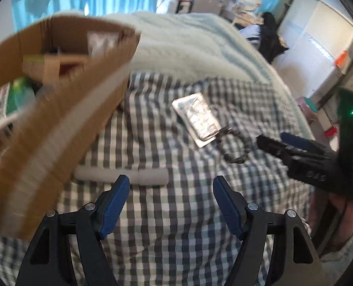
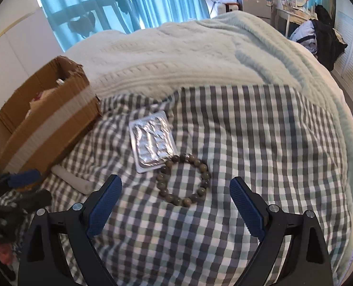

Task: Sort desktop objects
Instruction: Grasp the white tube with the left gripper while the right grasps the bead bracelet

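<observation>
Your right fingers gape wide and empty over the brown beaded bracelet on the checked bedspread, whose far-left beads touch the silver foil blister pack, so closing there could drag both.

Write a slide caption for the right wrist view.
Open right gripper hovers over bead bracelet beside foil blister pack on checked cloth.
</observation>
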`<state>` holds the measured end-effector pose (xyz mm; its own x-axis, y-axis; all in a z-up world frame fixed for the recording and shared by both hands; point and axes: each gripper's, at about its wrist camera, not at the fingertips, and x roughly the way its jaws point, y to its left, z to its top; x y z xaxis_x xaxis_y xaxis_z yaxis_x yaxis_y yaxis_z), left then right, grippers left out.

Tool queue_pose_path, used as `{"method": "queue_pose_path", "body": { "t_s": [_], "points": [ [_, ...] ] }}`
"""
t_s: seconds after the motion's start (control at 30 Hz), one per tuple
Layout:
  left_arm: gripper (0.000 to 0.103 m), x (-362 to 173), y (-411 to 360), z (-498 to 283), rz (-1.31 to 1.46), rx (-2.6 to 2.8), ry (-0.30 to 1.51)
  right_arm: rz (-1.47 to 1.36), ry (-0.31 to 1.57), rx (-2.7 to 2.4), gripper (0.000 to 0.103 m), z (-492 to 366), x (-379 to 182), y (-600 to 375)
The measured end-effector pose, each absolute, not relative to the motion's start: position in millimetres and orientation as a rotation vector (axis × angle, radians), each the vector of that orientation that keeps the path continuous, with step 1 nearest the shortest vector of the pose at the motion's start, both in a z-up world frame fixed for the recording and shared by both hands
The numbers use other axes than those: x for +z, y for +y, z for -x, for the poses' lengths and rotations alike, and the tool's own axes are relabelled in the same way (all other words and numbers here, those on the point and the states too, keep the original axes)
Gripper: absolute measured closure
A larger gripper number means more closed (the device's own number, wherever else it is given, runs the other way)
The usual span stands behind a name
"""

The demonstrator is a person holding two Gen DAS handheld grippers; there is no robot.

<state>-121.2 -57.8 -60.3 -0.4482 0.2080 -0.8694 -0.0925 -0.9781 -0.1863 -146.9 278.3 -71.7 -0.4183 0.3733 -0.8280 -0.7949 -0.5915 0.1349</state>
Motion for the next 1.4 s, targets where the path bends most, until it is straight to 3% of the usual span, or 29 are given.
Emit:
{"method": "queue_pose_path", "body": {
  "t_s": [0.17, 0.33, 0.47, 0.53, 0.63, 1.0, 1.13, 1.27, 1.4],
  "points": [
    [0.028, -96, -55, 120, 1.627, 2.543, -0.148, 1.054, 0.706, 2.021, 0.020, 145, -94, 294],
    [0.028, -102, -64, 123, 1.617, 2.595, -0.211, 1.133, 0.700, 2.004, 0.043, 156, -120, 306],
    [0.028, -107, -65, 130, 1.629, 2.593, -0.163, 1.193, 0.662, 1.972, 0.057, 162, -135, 311],
    [0.028, -110, -64, 133, 1.626, 2.582, -0.142, 1.217, 0.625, 1.956, 0.073, 162, -137, 312],
    [0.028, -112, -62, 135, 1.611, 2.573, -0.091, 1.225, 0.602, 1.956, 0.090, 154, -135, 312],
    [0.028, -111, -64, 142, 1.505, 2.513, 0.027, 1.159, 0.627, 1.979, 0.092, 120, -102, 292],
    [0.028, -114, -65, 149, 1.414, 2.486, 0.202, 1.159, 0.655, 1.999, 0.092, 119, -99, 288],
    [0.028, -114, -64, 152, 1.376, 2.454, 0.211, 1.176, 0.661, 2.024, 0.092, 131, -103, 285],
    [0.028, -118, -51, 157, 1.294, 2.447, 0.369, 1.180, 0.662, 2.033, 0.092, 132, -103, 282]
  ]
}}
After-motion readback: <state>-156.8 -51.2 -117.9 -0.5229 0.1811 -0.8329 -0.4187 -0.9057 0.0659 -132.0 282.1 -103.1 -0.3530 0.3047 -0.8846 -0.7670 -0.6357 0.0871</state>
